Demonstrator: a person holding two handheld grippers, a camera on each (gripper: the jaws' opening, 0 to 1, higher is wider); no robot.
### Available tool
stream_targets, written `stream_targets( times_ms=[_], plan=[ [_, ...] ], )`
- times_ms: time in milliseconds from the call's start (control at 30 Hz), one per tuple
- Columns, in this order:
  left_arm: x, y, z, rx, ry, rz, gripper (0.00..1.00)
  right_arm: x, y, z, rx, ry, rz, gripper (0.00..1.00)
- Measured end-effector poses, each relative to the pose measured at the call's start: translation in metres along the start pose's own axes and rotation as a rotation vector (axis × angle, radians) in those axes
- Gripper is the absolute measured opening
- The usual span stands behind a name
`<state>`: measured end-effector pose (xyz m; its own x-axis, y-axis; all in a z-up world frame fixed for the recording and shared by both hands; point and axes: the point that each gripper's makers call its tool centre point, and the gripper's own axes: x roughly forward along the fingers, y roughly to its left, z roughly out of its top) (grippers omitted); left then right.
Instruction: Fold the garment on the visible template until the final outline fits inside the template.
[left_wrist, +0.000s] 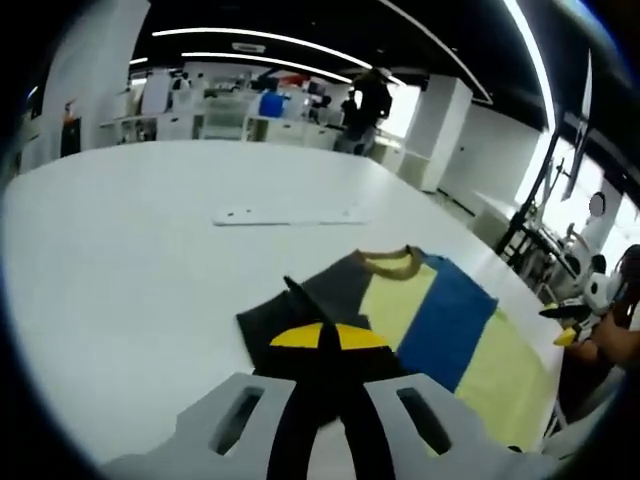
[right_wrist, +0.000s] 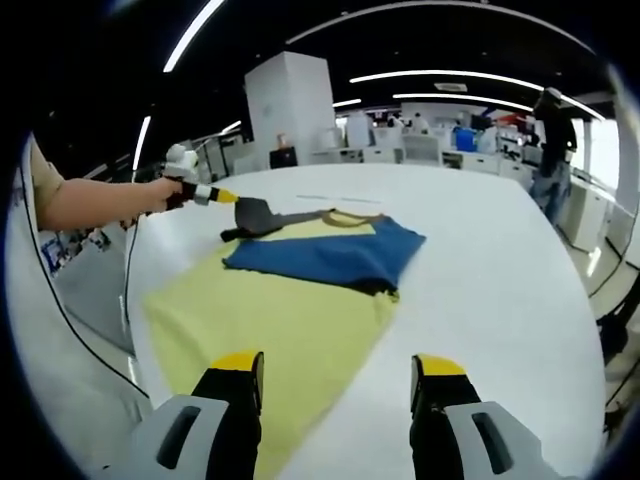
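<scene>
The left gripper view looks along its own left gripper (left_wrist: 322, 335) from just above the white table (left_wrist: 120, 260), close in, with the garment (left_wrist: 430, 320) in the lower right of the frame and the open room behind in the upper half. The right gripper view sits higher and further back; the right gripper (right_wrist: 335, 370) rises from the bottom edge, with the garment (right_wrist: 300, 280) at centre frame. Both views share the garment and the table (right_wrist: 500, 260) (the left gripper (right_wrist: 232, 198) appears at the upper left of the right gripper view), so the two cameras face each other roughly across the garment.
</scene>
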<state>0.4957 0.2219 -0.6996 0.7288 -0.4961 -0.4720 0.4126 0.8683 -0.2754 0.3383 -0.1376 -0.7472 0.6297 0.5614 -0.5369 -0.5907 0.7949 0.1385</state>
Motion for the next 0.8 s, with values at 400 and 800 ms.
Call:
stream_targets(
  times_ms=[400,800],
  plan=[
    [0.012,-0.054,0.043,0.020,-0.092,-0.128,0.00,-0.006,0.001,-0.007,0.002,0.006,0.002,0.57],
    [0.030,-0.097,0.064,0.041,-0.125,-0.225,0.00,-0.011,-0.004,-0.010,0.008,0.001,-0.001,0.57]
  ],
)
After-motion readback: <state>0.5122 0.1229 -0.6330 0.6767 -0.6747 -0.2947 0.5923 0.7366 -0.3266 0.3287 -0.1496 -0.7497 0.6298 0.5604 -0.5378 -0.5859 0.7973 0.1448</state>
